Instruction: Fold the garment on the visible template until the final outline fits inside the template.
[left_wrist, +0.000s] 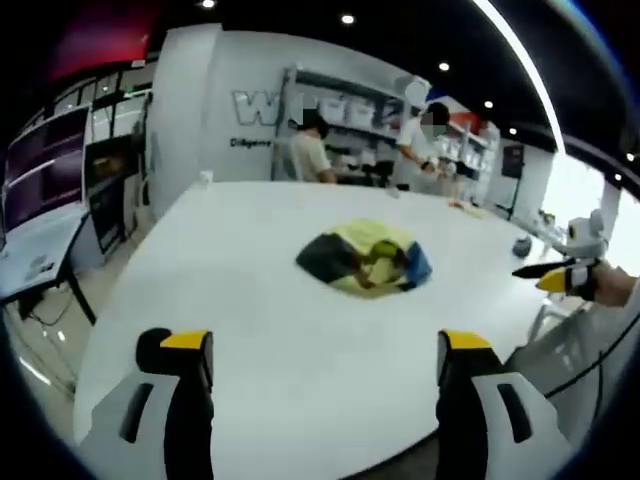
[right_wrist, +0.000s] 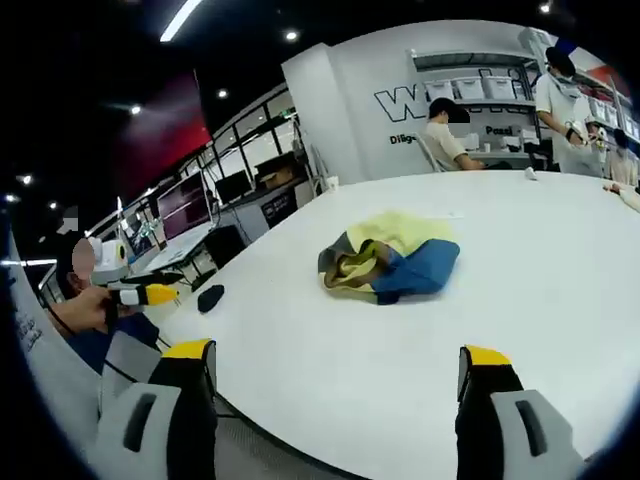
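Note:
A crumpled garment (left_wrist: 365, 258) in yellow, blue and dark patches lies bunched in the middle of the white table (left_wrist: 250, 300). My left gripper (left_wrist: 320, 345) is open above the table's near edge, well short of the cloth, with nothing between its jaws. The right gripper (left_wrist: 565, 275) comes in at the right of the left gripper view, held in a hand off the table's side. In the right gripper view the garment (right_wrist: 390, 262) lies ahead on the table (right_wrist: 540, 290). My right gripper (right_wrist: 338, 358) is open and holds nothing. The left gripper (right_wrist: 140, 293) is seen at the far left.
A small black object (right_wrist: 210, 297) rests near the table edge. A white cup (left_wrist: 205, 177) stands at the far corner. People (left_wrist: 310, 150) are at shelves behind the table. Desks with monitors (left_wrist: 45, 170) line the left side.

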